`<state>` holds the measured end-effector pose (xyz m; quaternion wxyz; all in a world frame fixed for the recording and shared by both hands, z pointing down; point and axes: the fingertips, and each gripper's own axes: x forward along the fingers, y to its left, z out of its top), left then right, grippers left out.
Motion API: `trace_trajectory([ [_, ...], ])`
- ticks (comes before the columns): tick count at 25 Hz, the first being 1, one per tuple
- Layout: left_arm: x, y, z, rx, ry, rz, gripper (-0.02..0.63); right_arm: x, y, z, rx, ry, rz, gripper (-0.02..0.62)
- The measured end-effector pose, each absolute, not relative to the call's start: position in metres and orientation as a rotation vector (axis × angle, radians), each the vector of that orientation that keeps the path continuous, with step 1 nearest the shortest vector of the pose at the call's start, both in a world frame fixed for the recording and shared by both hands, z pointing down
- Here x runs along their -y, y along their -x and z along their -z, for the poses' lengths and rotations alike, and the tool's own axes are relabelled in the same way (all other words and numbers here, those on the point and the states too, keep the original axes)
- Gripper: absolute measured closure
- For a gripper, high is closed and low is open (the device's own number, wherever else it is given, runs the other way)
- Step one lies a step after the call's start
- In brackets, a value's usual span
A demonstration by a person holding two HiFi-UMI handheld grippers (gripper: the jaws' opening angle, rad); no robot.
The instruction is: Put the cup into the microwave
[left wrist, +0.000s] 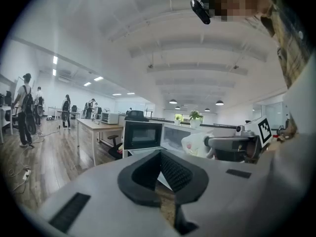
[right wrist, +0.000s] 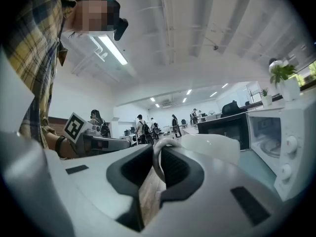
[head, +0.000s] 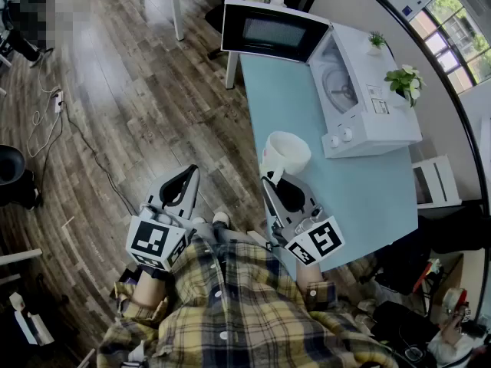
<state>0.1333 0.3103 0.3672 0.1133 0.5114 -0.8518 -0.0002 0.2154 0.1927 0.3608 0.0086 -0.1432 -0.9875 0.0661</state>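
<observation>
My right gripper is shut on the handle of a white cup, which it holds over the near part of the light blue table. In the right gripper view the handle loop is pinched between the dark pads, and the cup body sticks out to the right. The white microwave stands at the table's far end with its black-framed door swung open to the left. My left gripper hangs over the wooden floor, left of the table, shut and empty.
Two small potted plants stand on top of the microwave. Cables trail over the wooden floor at the left, near a black bin. A white chair stands right of the table. Desks and several people are far off.
</observation>
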Motion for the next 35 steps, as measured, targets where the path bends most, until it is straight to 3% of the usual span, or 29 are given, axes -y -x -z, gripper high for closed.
trace_trajectory([
  [20, -0.318, -0.124, -0.399, 2.391, -1.44, -0.06, 0.615, -0.198, -0.206, -0.363, 3.08, 0.428, -0.283, 0.54],
  [35, -0.282, 0.019, -0.387, 2.303, -1.62, -0.087, 0.615, -0.178, -0.08, -0.353, 3.107, 0.23, -0.255, 0.538],
])
